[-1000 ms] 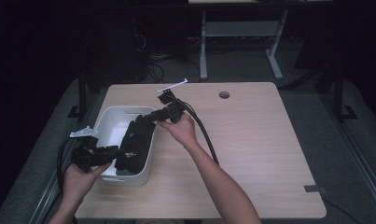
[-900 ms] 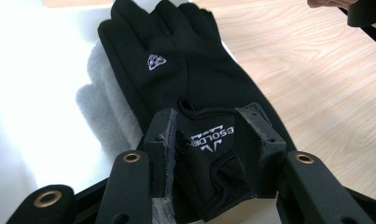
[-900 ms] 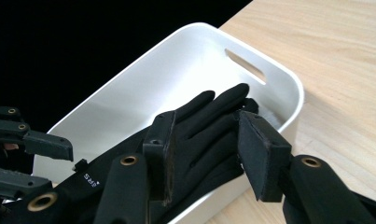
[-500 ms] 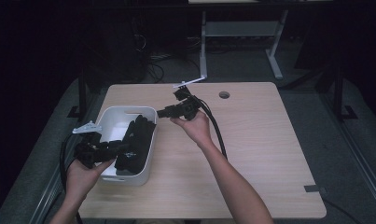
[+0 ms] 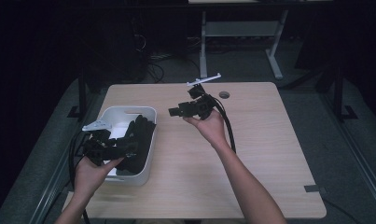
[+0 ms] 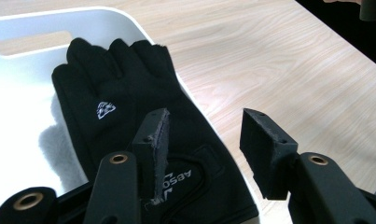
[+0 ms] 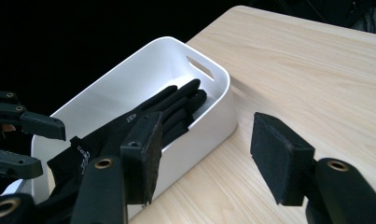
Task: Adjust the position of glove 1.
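Your black gloves (image 5: 138,142) lie inside the white bin (image 5: 146,112), stacked lengthwise with the fingers toward the bin's handle slot at 12 o'clock and the cuffs at its near end, at 6. In the left gripper view the upper glove (image 6: 129,107) spreads flat, its cuff lapping the near rim. The bin sits at the 9 o'clock side of the worktop (image 5: 251,158).

Your left gripper (image 5: 112,150) hovers over the cuff end of the gloves. Its jaws have just been opening and stand apart with nothing pinched between them, so it has released; the cuff lies under the pads, not in them. Your right gripper (image 5: 176,112) hangs above bare wood at about 12 o'clock from the worktop's centre, well apart from the bin and aimed back toward it. Its jaws have also just been opening and stand apart, empty.

You look to be at the end of the placing step: gloves in, both grippers let go. The next move, as I judge it, calls for lifting your left gripper straight up off the cuff so a pad does not snag the fabric and drag the glove over the rim. Tuck the overhanging cuff in if you want it tidy.
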Action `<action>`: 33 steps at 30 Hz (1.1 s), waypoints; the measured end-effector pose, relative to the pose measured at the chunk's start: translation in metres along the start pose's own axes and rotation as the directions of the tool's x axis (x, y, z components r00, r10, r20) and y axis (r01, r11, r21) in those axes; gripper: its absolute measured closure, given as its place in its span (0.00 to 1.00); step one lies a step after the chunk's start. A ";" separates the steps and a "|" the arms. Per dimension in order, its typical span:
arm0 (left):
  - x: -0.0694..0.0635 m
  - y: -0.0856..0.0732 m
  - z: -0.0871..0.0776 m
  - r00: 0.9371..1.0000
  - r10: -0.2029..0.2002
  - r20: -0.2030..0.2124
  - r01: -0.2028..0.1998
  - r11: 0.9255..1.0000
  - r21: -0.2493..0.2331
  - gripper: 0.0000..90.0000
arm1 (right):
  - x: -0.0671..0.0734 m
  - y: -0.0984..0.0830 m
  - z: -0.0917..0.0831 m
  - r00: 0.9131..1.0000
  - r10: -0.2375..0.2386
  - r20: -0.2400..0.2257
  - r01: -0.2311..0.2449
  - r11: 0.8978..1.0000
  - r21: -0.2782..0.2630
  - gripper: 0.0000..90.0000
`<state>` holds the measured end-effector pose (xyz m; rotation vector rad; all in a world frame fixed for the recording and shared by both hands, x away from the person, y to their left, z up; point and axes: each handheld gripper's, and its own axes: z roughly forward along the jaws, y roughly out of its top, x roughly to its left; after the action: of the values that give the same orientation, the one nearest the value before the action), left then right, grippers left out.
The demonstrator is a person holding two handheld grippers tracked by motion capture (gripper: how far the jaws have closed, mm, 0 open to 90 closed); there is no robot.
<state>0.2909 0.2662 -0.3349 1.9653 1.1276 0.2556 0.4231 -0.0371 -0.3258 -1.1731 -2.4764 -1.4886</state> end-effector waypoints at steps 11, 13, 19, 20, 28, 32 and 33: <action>-0.010 0.008 0.006 1.000 0.018 0.008 -0.017 1.000 -0.006 0.53 | -0.009 -0.005 -0.021 1.000 0.013 0.021 -0.013 1.000 -0.013 0.42; -0.012 0.009 0.007 1.000 0.017 0.008 -0.017 1.000 -0.009 0.51 | -0.010 -0.005 -0.024 1.000 0.014 0.024 -0.014 1.000 -0.014 0.41; -0.014 0.010 0.008 1.000 0.010 0.001 -0.010 1.000 -0.010 0.45 | -0.013 -0.007 -0.030 0.999 0.012 0.035 -0.011 1.000 -0.012 0.38; -0.014 0.010 0.008 1.000 0.008 -0.002 -0.008 1.000 -0.012 0.43 | -0.013 -0.007 -0.030 0.999 0.011 0.039 -0.011 1.000 -0.011 0.37; -0.018 0.015 0.009 1.000 0.014 0.008 -0.014 1.000 -0.014 0.34 | -0.018 -0.011 -0.037 0.999 0.020 0.051 -0.019 1.000 -0.020 0.34; -0.021 0.017 0.011 1.000 0.013 0.015 -0.013 1.000 -0.020 0.31 | -0.023 -0.016 -0.044 0.998 0.025 0.063 -0.023 0.999 -0.025 0.33; -0.022 0.018 0.011 1.000 0.014 0.018 -0.013 1.000 -0.021 0.31 | -0.024 -0.017 -0.045 0.997 0.026 0.066 -0.024 0.999 -0.027 0.33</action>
<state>0.2953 0.2385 -0.3240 1.9534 1.0961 0.2554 0.4148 -0.0906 -0.3232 -1.2736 -2.4809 -1.5053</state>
